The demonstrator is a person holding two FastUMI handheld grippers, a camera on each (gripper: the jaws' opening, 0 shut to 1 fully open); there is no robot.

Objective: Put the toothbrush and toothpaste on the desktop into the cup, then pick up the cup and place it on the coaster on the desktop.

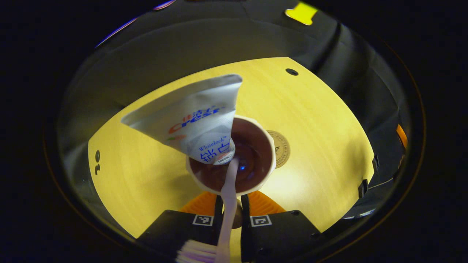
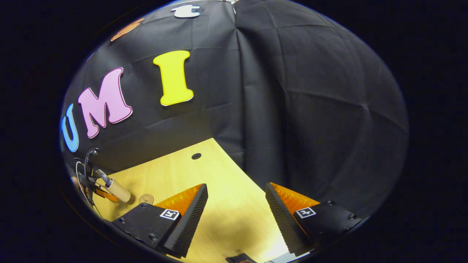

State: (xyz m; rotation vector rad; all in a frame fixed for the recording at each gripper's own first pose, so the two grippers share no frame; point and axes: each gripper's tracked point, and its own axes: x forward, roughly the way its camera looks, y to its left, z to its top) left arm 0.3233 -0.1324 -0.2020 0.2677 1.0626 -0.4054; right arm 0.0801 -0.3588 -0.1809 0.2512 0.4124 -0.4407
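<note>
Toothbrush (image 1: 228, 204) is seen gripped between the two fingers of the left gripper (image 1: 230, 210) in the left gripper view, with both fingers pressed narrowly against its pale handle. Its bristle head lies at the bottom edge of that view, and its handle end reaches over the rim into the cup (image 1: 252, 160). The cup is seen from above, its dark inside turned toward the camera, and it stands on the yellow wooden table (image 1: 321, 146). The toothpaste (image 1: 193, 120) is already lodged in the cup, cap end down and flat crimped end tilted up to the left. Just beside the cup, on its right, the round coaster (image 1: 281, 148) is partly hidden by the cup's rim; whether the two touch cannot be told.

In the right gripper view the right gripper (image 2: 236, 215) is held wide apart above the table, with nothing between its fingers. At the far left of that view the cup (image 2: 117, 190) and the coaster (image 2: 146, 198) are shown small, near each other.
</note>
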